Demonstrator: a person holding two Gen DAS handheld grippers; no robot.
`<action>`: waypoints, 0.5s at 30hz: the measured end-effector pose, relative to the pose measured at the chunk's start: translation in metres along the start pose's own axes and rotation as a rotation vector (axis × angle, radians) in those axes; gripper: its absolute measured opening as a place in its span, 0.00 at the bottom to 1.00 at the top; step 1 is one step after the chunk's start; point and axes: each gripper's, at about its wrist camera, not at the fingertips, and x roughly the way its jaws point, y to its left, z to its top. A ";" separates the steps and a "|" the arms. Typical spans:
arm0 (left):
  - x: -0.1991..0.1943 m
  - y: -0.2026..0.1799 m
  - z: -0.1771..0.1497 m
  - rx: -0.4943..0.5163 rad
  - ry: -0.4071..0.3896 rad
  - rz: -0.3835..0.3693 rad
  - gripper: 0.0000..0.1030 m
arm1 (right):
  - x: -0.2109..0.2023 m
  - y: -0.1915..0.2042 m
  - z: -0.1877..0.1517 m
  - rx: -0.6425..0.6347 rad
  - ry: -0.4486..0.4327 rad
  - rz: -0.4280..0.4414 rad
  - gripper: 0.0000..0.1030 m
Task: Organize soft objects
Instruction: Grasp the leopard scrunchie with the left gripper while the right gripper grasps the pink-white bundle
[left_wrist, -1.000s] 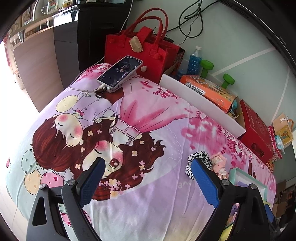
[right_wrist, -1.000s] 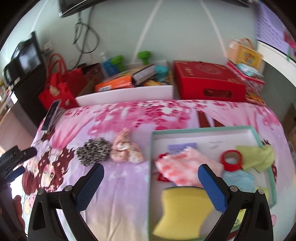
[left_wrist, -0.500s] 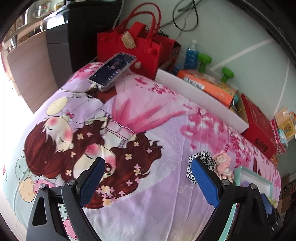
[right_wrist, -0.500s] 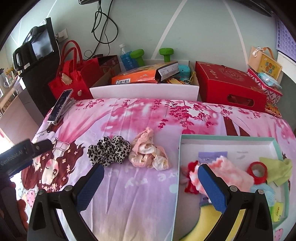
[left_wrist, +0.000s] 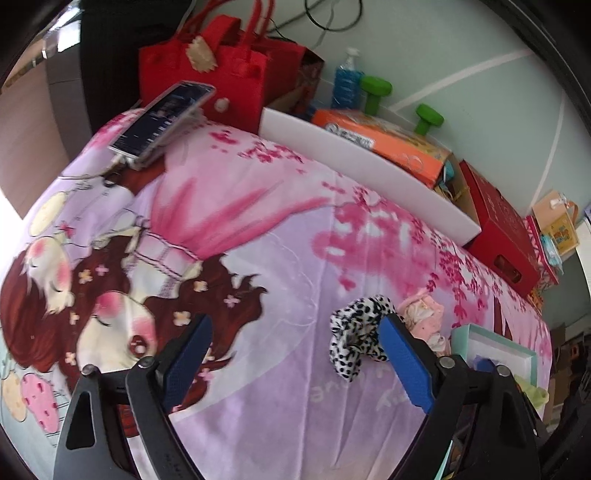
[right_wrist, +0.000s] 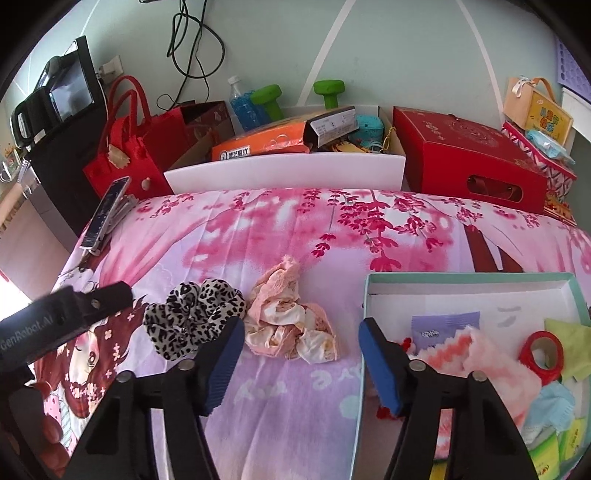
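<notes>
- The step in hand is judged to be the approach to a pick: two soft items are still lying loose on the pink and lilac cartoon-print bedcover (right_wrist: 280, 229), outside the shallow white box with the mint-green rim (right_wrist: 458, 277).
- The black-and-white leopard-print fabric scrunchie (right_wrist: 194, 317) and the crumpled pale-pink floral cloth scrunchie (right_wrist: 288, 325) are seen side by side, touching or nearly so, just left of the box.
- In the box, other soft things are already gathered: a fluffy pink-and-white piece (right_wrist: 476, 354), a yellow-green cloth (right_wrist: 569, 343) and a red tape roll (right_wrist: 542, 352).
- The right gripper (right_wrist: 301, 363) is held low over the bedcover, just in front of the pink scrunchie; its blue-padded jaws are closing, yet nothing is between them and no pad is pressed on cloth.
- The left gripper (left_wrist: 295, 363) is pointed at bare bedcover; its jaws are closing a little but are spread wide, with nothing between them. The leopard scrunchie (left_wrist: 356, 334) is partly hidden behind its right-hand finger.
- Next, it is judged that the right gripper must be carried forward until the pink cloth is bracketed by the pads, then closed on a raised fold.
- For the left gripper, a shift toward the leopard scrunchie is called for.
- A snagged bedcover is the likely risk if the pads are pushed too deep.
</notes>
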 end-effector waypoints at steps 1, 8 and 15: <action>0.005 -0.003 -0.001 0.007 0.012 -0.007 0.81 | 0.003 0.001 0.000 -0.001 0.002 0.002 0.63; 0.030 -0.013 -0.009 0.018 0.087 -0.037 0.71 | 0.021 0.009 -0.003 -0.023 0.035 0.011 0.56; 0.049 -0.016 -0.017 0.015 0.158 -0.083 0.42 | 0.035 0.012 -0.010 -0.032 0.067 0.009 0.48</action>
